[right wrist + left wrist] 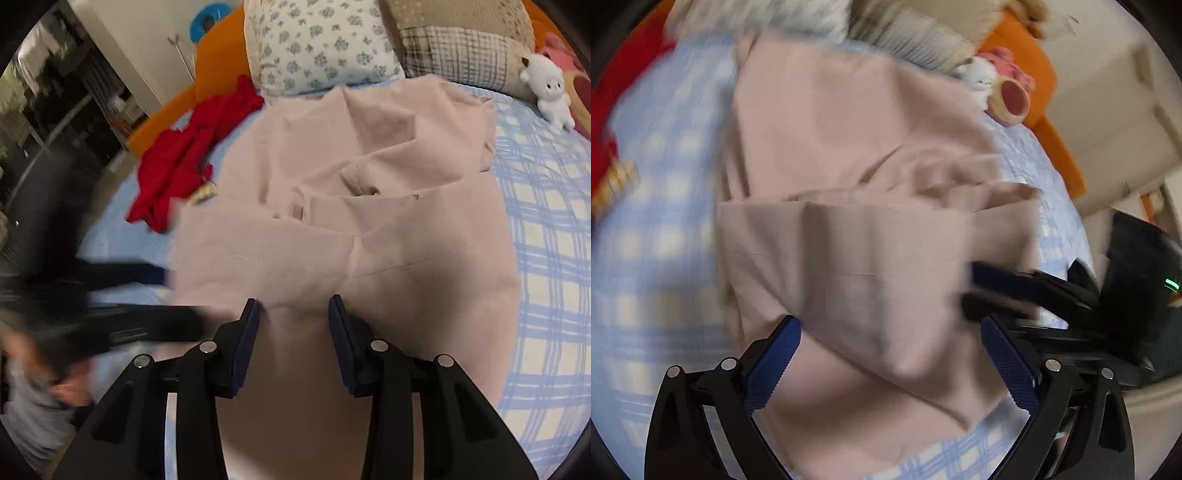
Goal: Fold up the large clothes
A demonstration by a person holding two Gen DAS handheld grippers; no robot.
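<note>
Pale pink cotton garment (369,229) lies half-folded mid-bed on the blue checked sheet (546,221), long axis running toward the pillows; your right gripper (293,317), jaws part-open with cloth between, sits nearer its near hem than your wide-open left gripper (890,354).

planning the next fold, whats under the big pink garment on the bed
The pale pink fabric garment lies on a blue-and-white checked bedsheet, visible around its edges. Whatever sits beneath its middle is covered.
</note>
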